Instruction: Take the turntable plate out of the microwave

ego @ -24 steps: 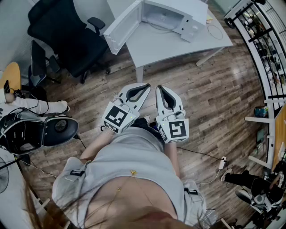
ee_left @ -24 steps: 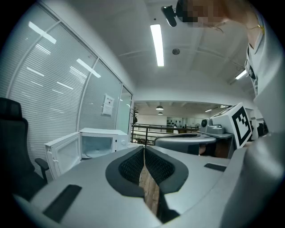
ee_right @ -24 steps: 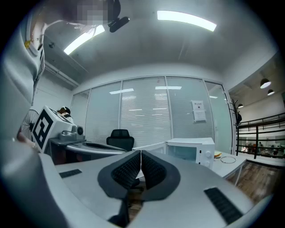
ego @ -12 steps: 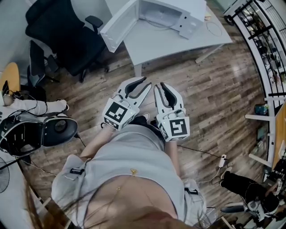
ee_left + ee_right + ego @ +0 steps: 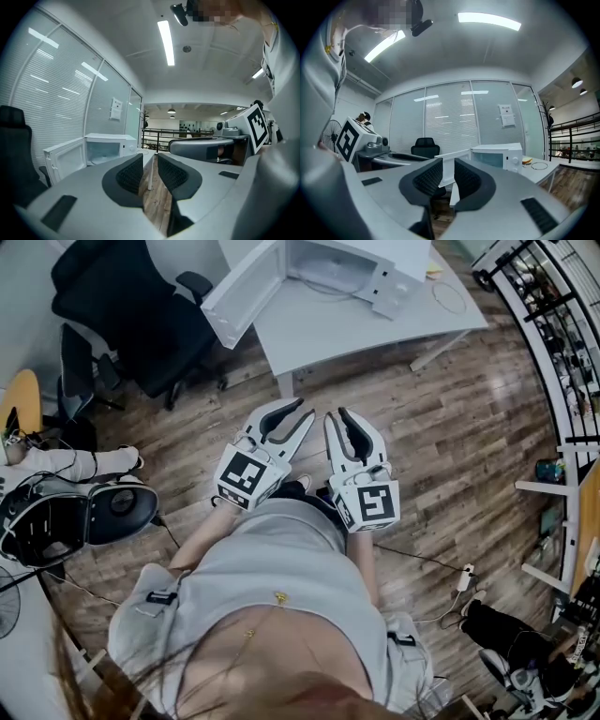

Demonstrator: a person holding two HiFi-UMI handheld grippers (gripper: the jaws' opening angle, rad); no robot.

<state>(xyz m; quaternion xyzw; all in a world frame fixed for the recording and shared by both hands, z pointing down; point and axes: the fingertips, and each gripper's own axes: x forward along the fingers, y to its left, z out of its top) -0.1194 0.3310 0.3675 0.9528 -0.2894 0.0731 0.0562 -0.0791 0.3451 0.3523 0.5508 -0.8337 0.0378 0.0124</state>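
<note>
Eased slightly apart since a second ago, both empty: left hand-held gripper (image 5: 307,411), right hand-held gripper (image 5: 335,413). Straight ahead, well apart, by surface (image 5: 375,324) left edge: open microwave (image 5: 352,263), turntable plate (image 5: 322,277) faintly visible inside.

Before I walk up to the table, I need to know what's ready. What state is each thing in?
microwave door: swung wide open
microwave: on the table, cavity exposed
turntable plate: seems to lie in the cavity, not yet taken out
left gripper: jaws slightly apart, nothing between them
right gripper: jaws slightly apart, nothing between them
</note>
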